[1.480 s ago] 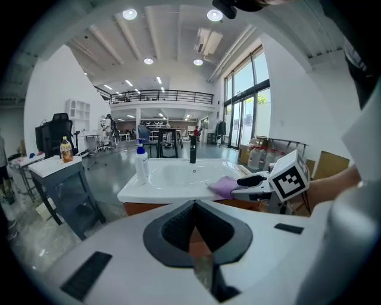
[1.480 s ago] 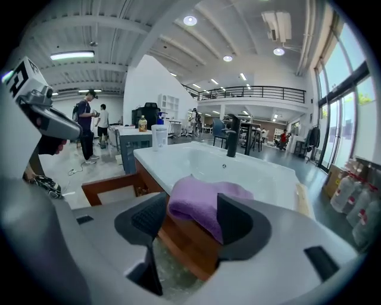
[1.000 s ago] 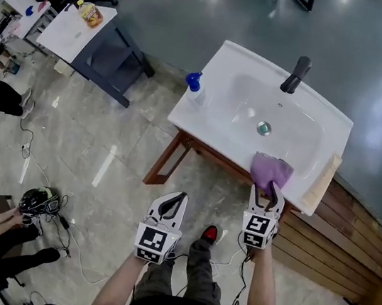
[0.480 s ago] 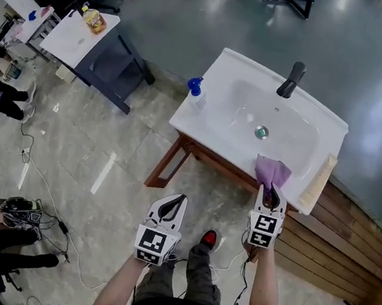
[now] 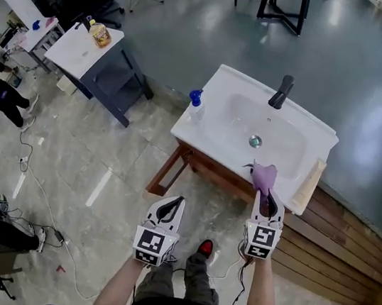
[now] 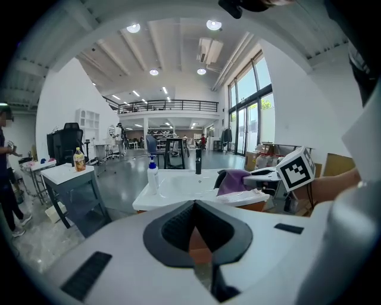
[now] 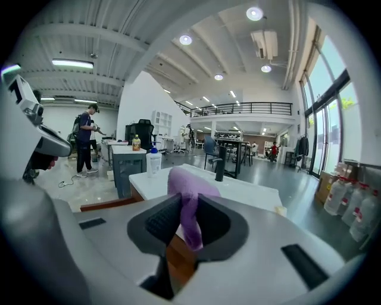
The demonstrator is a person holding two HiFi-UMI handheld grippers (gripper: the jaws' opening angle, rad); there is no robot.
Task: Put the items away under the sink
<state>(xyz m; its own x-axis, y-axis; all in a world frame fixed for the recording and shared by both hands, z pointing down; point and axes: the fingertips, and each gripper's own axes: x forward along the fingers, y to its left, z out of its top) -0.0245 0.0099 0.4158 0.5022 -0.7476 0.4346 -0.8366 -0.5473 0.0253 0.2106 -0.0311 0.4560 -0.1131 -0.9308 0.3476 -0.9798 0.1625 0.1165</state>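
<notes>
A purple cloth (image 5: 264, 174) hangs over the near rim of the white sink (image 5: 212, 133), pinched in my right gripper (image 5: 265, 194). In the right gripper view the cloth (image 7: 187, 196) runs down between the dark pads; the jaws have just been closing and now press on it. My left gripper (image 5: 179, 201) is left of it, above the floor in front of the sink, shut with nothing in it (image 6: 194, 205). A blue-topped pump bottle (image 5: 195, 101) stands on the sink's left corner. A black faucet (image 5: 281, 91) is at the back.
A beige strip (image 5: 308, 187) lies along the sink's right edge. Wooden legs (image 5: 165, 167) hold the sink up. A grey table (image 5: 95, 54) with an orange bottle stands far left. Wooden boards (image 5: 335, 243) lie at right. My shoe (image 5: 205, 247) is below.
The right gripper has closed on the purple cloth and lifted it, so it now hangs bunched and narrow. Both grippers rose a little.
</notes>
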